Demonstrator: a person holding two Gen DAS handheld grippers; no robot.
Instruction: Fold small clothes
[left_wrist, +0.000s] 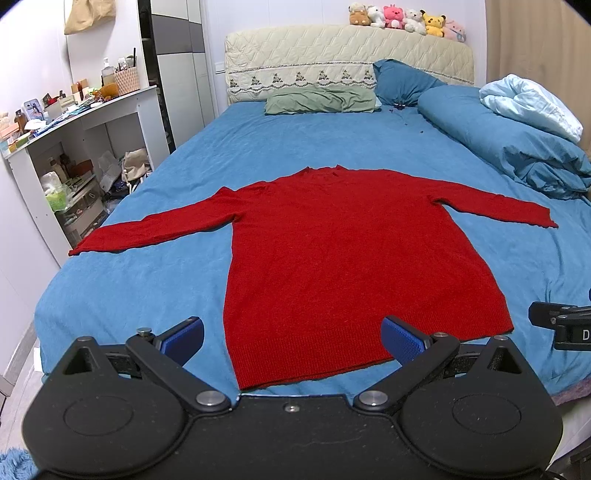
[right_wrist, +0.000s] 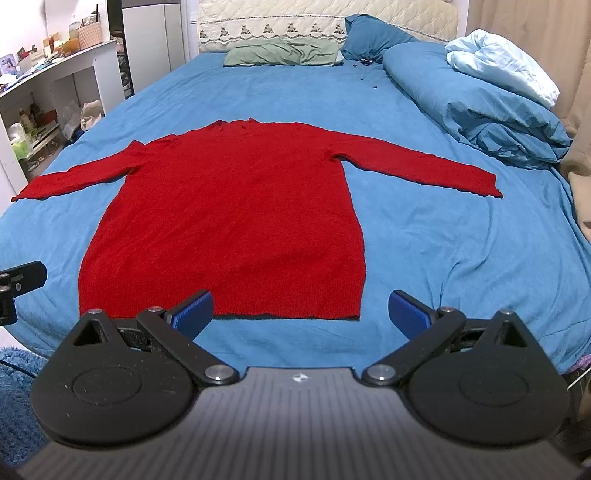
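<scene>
A red long-sleeved sweater lies flat on the blue bed, both sleeves spread out, hem toward me; it also shows in the right wrist view. My left gripper is open and empty, hovering above the hem near the bed's front edge. My right gripper is open and empty, just in front of the hem's right part. Part of the right gripper shows at the right edge of the left wrist view.
The blue bed sheet surrounds the sweater. A rolled blue duvet and pillows lie at the far right and head. A white shelf with clutter stands left of the bed. Plush toys sit on the headboard.
</scene>
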